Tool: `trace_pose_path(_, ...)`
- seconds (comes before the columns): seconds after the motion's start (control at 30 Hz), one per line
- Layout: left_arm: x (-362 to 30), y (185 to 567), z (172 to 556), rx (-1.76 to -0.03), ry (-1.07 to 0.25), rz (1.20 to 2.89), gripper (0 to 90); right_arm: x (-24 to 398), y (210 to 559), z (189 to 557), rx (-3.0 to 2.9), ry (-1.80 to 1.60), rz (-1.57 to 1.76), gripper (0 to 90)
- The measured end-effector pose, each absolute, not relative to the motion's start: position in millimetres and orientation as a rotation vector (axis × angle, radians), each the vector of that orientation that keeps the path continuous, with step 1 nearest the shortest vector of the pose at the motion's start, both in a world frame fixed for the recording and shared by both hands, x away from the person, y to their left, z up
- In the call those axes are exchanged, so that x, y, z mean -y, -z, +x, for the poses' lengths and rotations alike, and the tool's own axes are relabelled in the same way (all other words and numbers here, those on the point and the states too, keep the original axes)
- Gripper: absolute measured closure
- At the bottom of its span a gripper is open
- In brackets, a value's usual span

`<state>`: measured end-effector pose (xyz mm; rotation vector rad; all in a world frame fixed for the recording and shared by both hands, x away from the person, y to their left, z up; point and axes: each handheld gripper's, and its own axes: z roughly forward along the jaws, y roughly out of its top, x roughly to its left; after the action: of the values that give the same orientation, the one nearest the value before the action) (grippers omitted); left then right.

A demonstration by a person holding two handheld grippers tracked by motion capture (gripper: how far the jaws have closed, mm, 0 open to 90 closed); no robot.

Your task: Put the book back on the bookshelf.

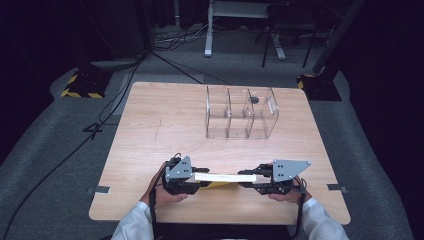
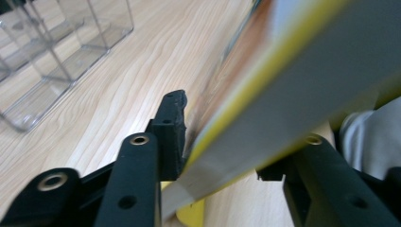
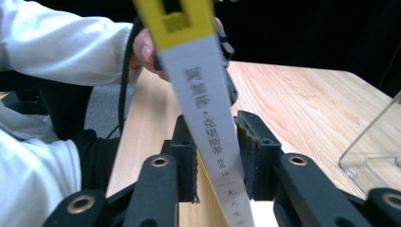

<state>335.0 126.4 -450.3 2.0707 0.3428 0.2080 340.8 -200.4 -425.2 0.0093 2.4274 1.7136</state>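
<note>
A book (image 1: 225, 177) hangs level between the two tongs near the person's edge of the wooden table (image 1: 165, 120), one end in each. The left tongs (image 1: 192, 177) pinch the book's left end: in the left gripper view the yellow cover (image 2: 265, 90) and grey-white spine run up from between the black jaws, with one pad (image 2: 174, 124) against the cover. The right tongs (image 3: 215, 156) hold the other end, and in the right gripper view both pads (image 3: 188, 163) press on the book's sides with the spine facing the camera. Gripping it at both ends likely keeps the book closed and steady, spine upward, so it can be carried forward and slid upright into a slot. The clear divided organizer (image 1: 241, 114) stands well ahead of both tongs, its compartments open at the top. Down the spine runs a column of Chinese characters, printed in dark ink on white; I cannot read them with certainty. Above them the spine turns yellow.
</note>
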Motion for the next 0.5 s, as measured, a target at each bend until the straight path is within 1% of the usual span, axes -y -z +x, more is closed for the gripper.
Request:
trace_pose_path(0.3, -128.8, 451.9, 344.4, -0.365, -0.172, 2.030, 63.3, 180.1, 446.6, 360.0, -2.470, -1.625, 0.131, 65.7)
trace_pose_path(0.4, -128.9, 452.1, 348.9, -0.406, -0.200, 2.014, 59.3, 179.5, 448.0, 365.0, -2.458, -1.662, 0.159, 70.7)
trace_pose_path(0.47, -128.4, 452.0, 349.1, -0.429, -0.209, 2.007, 53.3, 180.0, 447.6, 364.3, -2.459, -1.656, 0.157, 72.1)
trace_pose_path(0.5, -128.5, 452.0, 349.8, -0.445, -0.216, 2.005, 53.3, 180.1, 446.7, 362.2, -2.454, -1.647, 0.151, 73.6)
